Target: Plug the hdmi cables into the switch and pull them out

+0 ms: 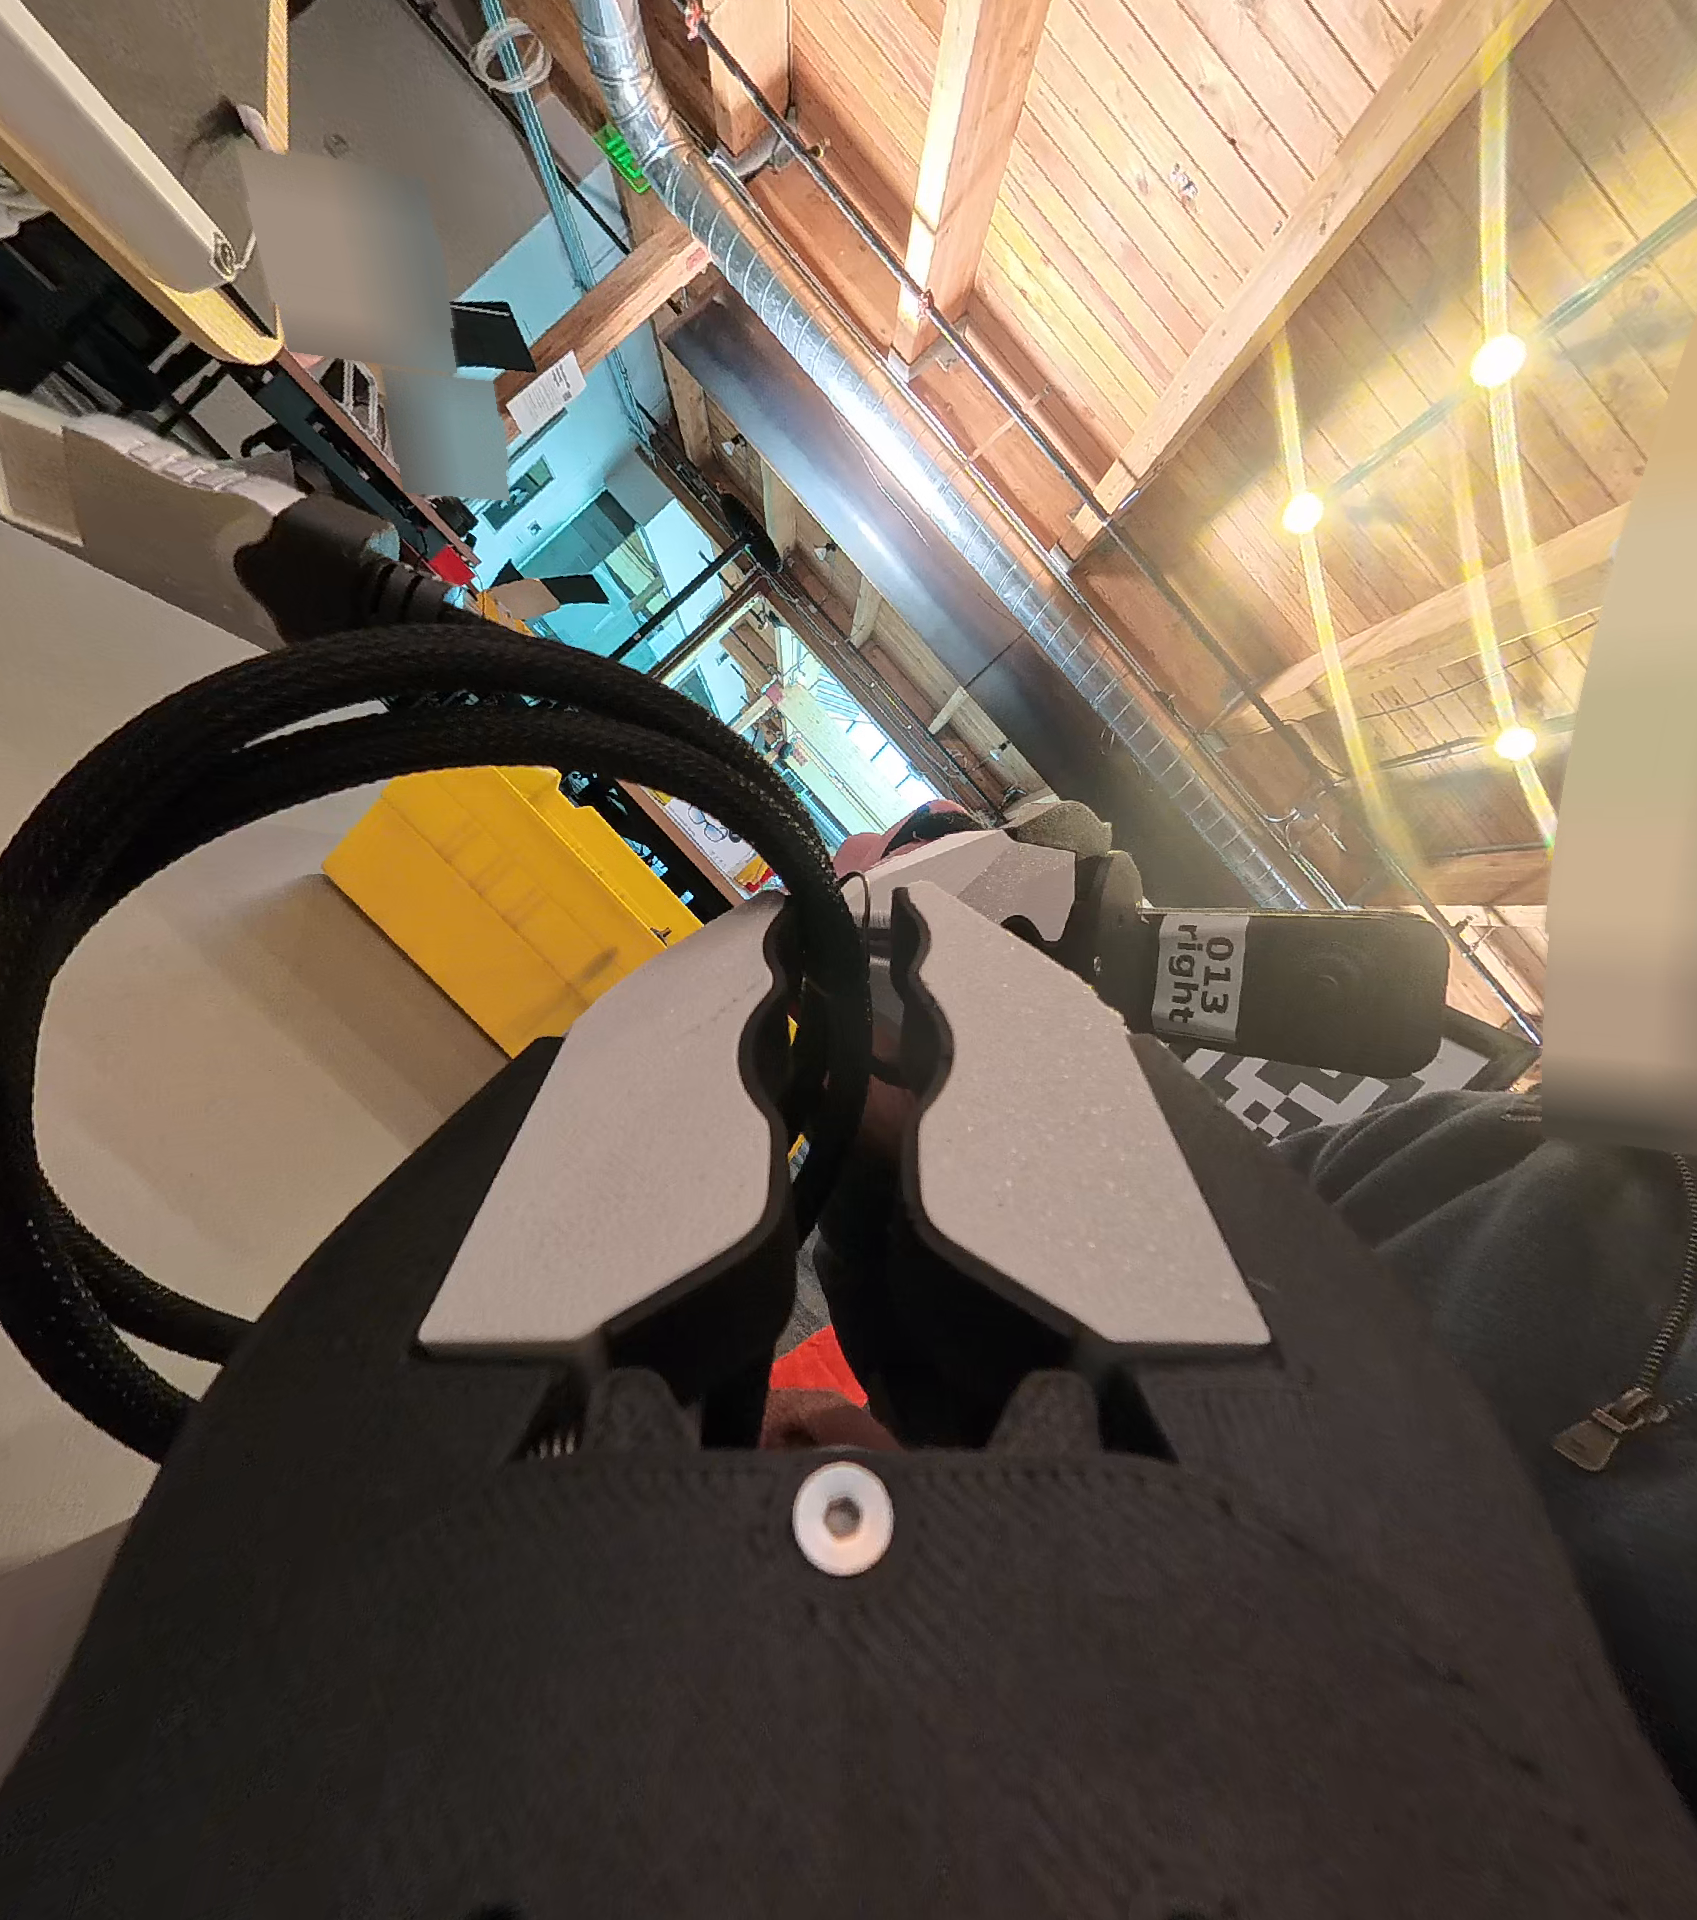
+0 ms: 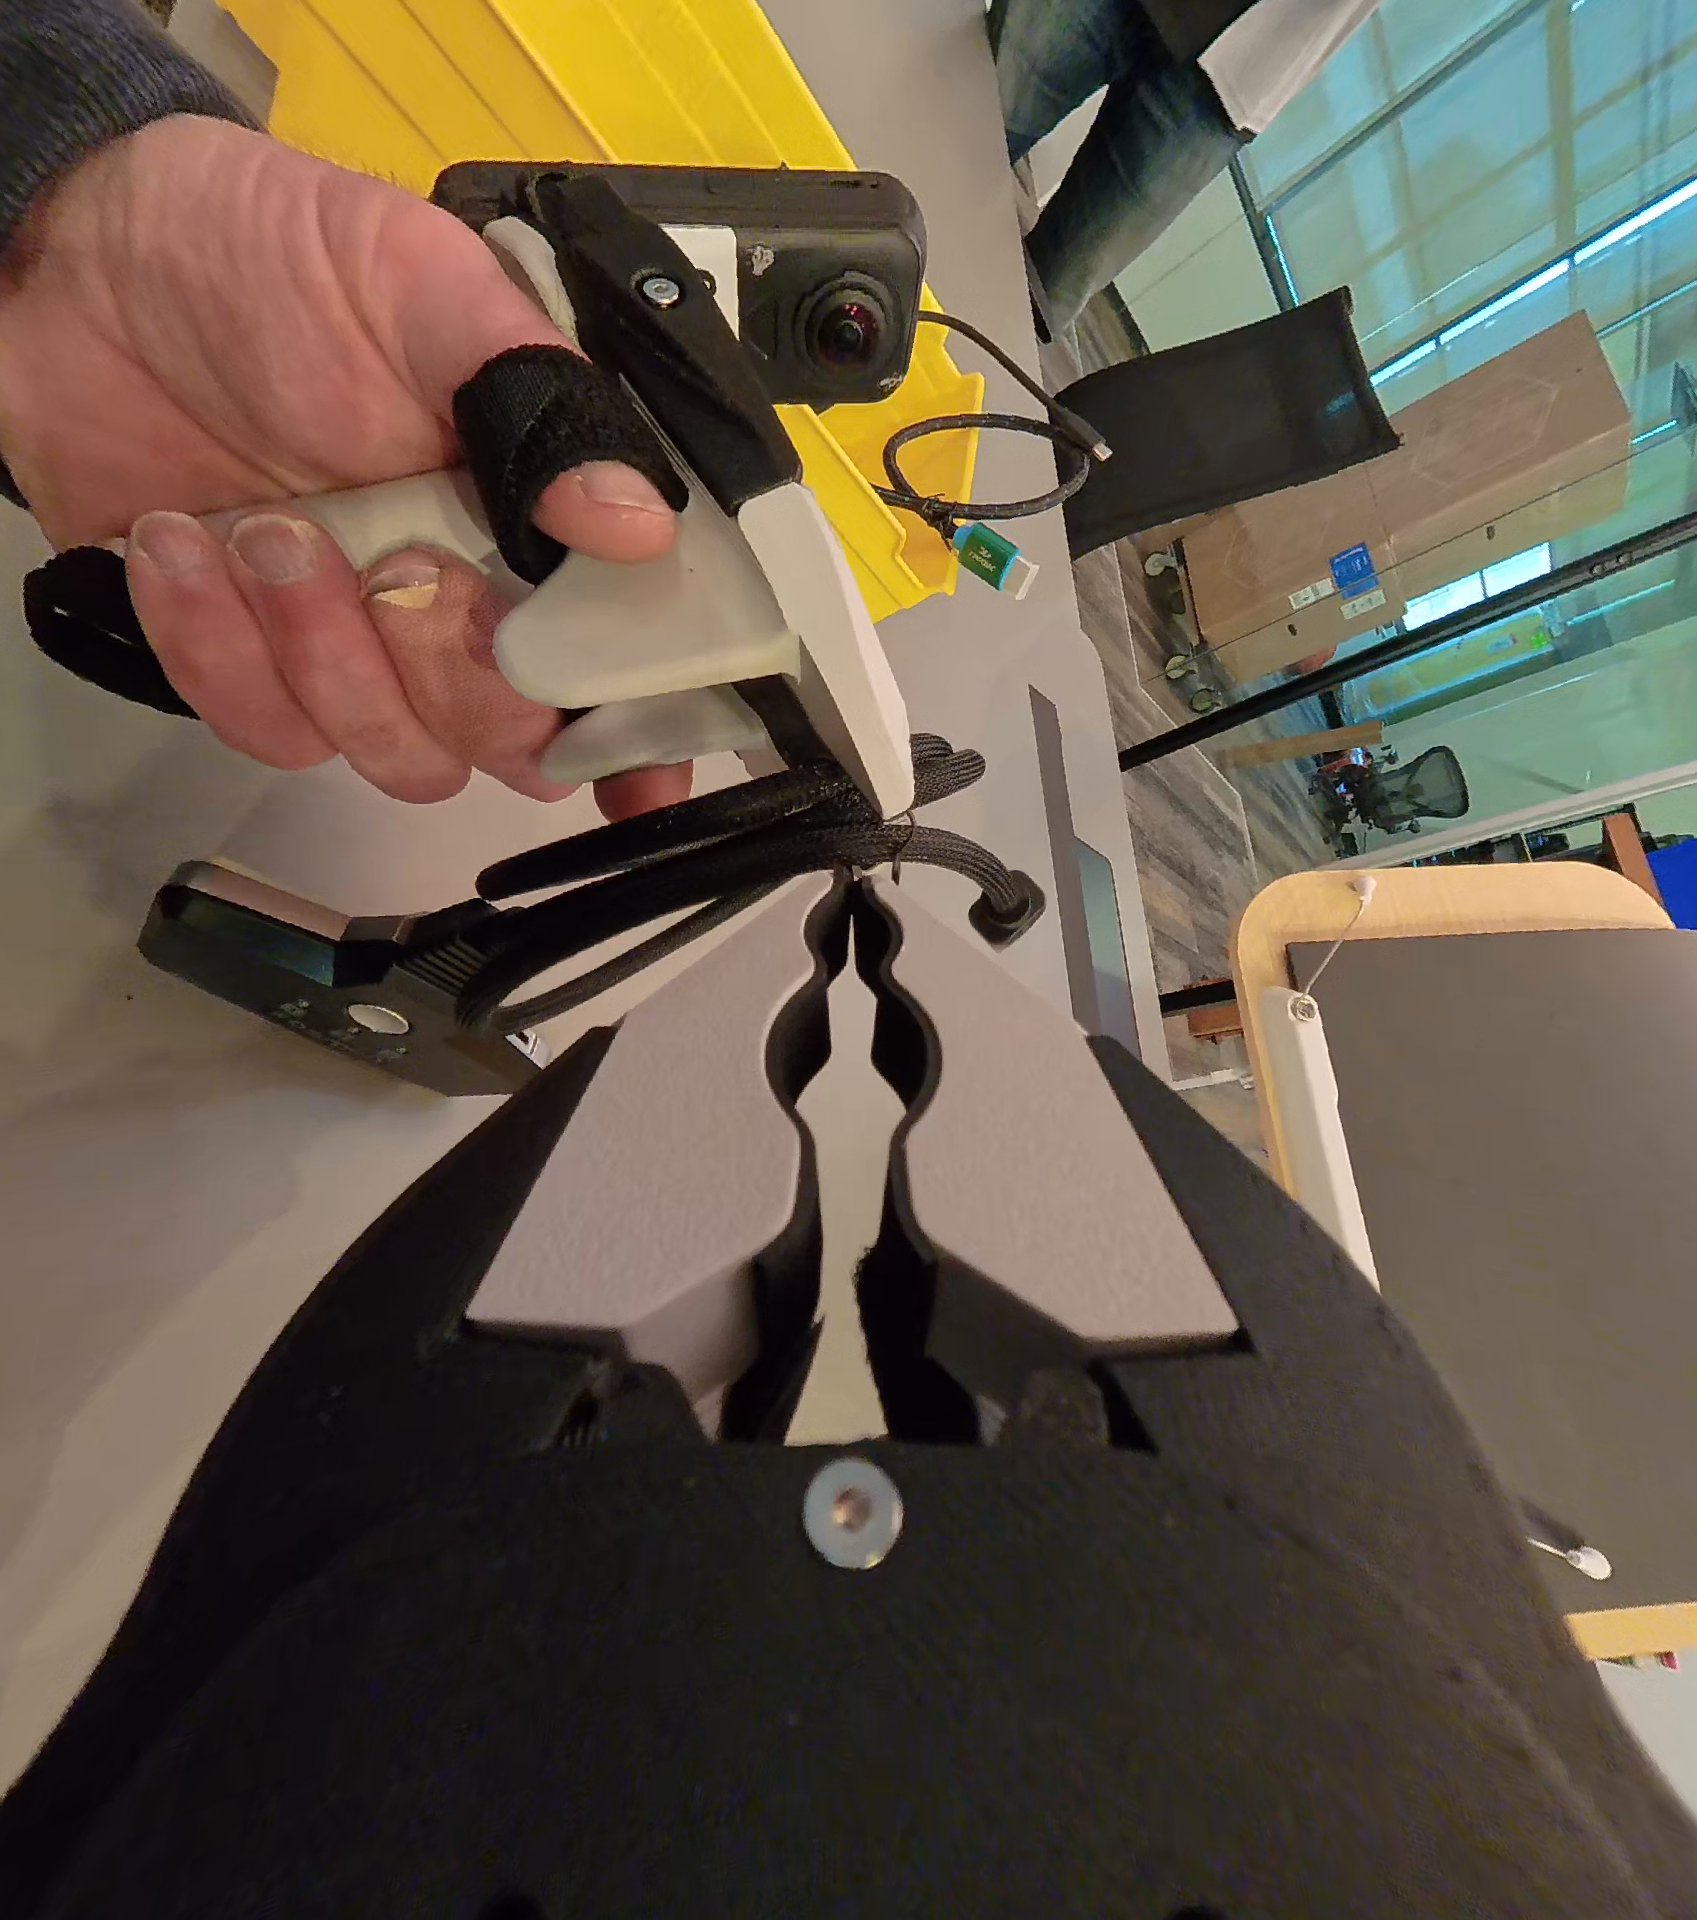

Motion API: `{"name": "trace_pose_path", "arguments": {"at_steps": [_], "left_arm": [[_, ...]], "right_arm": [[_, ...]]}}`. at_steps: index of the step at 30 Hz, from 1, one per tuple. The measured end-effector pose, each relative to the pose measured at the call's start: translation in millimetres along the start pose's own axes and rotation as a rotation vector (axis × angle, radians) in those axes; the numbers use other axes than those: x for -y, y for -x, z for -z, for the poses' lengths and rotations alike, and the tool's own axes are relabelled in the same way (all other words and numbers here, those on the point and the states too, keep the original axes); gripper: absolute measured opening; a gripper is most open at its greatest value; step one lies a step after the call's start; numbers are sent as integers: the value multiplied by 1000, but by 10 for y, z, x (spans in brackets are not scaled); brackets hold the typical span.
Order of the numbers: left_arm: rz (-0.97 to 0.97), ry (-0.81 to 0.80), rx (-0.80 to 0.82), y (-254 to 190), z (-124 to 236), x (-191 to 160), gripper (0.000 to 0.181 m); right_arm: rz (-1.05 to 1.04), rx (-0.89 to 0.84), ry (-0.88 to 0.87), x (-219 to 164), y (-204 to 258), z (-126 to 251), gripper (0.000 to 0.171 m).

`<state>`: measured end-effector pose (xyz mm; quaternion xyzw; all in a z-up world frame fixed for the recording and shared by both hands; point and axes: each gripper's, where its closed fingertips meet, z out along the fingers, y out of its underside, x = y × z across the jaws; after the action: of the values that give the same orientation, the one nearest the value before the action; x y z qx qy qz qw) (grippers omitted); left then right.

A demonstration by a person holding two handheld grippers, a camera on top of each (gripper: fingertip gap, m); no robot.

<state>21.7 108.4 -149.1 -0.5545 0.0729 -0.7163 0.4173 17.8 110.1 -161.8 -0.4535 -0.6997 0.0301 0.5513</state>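
A coiled black braided HDMI cable (image 1: 23, 1039) lies on the grey table, bundled by a thin black tie (image 2: 888, 844). My left gripper (image 1: 836, 961) is shut on the bundle; in the right wrist view it (image 2: 880, 790) is held by a hand and clamps the cable (image 2: 719, 821). My right gripper (image 2: 850, 891) is shut, its tips pinching the thin tie; it also shows in the left wrist view (image 1: 969, 883). The black HDMI switch (image 2: 304, 987) lies flat on the table with one plug (image 2: 428, 961) in it. A free connector end (image 2: 1005, 914) hangs past the bundle.
A yellow bin (image 2: 615, 83) stands behind the hand; it also shows in the left wrist view (image 1: 511, 894). A small cable with a green adapter (image 2: 989, 551) lies by the bin. A dark board with a wooden rim (image 2: 1550, 1247) is at the right. My two grippers' fingertips are within a few centimetres of each other.
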Motion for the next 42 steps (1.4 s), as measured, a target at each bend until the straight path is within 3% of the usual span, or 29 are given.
{"name": "trace_pose_path", "arguments": {"at_steps": [42], "left_arm": [[-59, 7, 6, -35, 56, -53, 28]], "right_arm": [[4, 16, 49, 27, 19, -55, 0]]}}
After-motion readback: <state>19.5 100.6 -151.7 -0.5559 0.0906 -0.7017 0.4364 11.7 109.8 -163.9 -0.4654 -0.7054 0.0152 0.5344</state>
